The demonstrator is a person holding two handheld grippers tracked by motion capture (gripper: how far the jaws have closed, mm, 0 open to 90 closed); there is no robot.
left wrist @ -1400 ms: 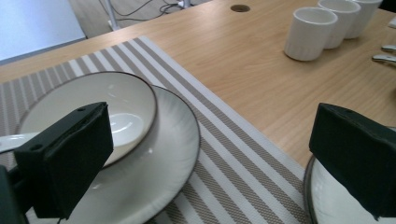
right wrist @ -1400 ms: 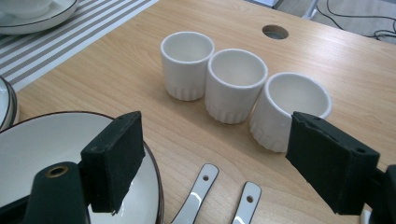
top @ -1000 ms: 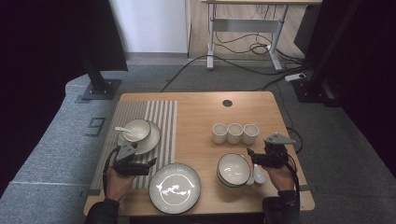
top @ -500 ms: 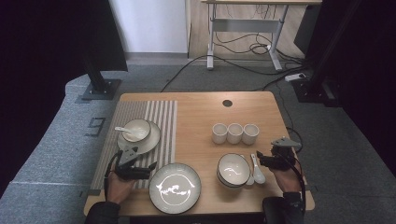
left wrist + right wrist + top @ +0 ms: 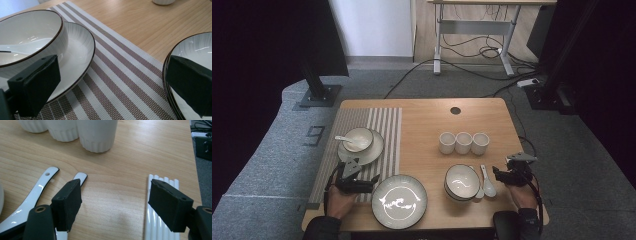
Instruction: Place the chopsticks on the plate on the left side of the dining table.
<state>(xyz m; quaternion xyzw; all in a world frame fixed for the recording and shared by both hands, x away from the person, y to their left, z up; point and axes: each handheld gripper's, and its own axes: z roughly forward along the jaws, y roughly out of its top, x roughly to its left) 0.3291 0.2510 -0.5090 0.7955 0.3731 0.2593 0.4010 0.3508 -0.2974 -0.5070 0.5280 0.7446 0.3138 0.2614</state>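
Observation:
My right gripper [image 5: 499, 175] sits low near the table's right front corner, pointing left toward two white spoons [image 5: 484, 182] beside a white bowl [image 5: 461, 182]. In the right gripper view its jaws [image 5: 115, 187] stand open over bare wood and have just been closing; nothing is between them. The spoon handles [image 5: 37, 192] lie by the left jaw. My left gripper [image 5: 371, 181] rests open on the striped placemat [image 5: 384, 130]. Its jaws [image 5: 112, 67] straddle the mat between a saucer [image 5: 77, 50] holding a bowl with a spoon [image 5: 27, 35] and a large plate [image 5: 195, 47].
Three white ribbed cups [image 5: 463, 142] stand in a row behind the bowl, close ahead in the right gripper view [image 5: 96, 135]. A white ribbed piece [image 5: 149, 225] lies behind the right jaw. The table's right edge [image 5: 532, 165] is close to my right hand.
My right gripper has drawn back to the right and lower, away from the bowl, uncovering the two spoons. The left gripper has stayed put.

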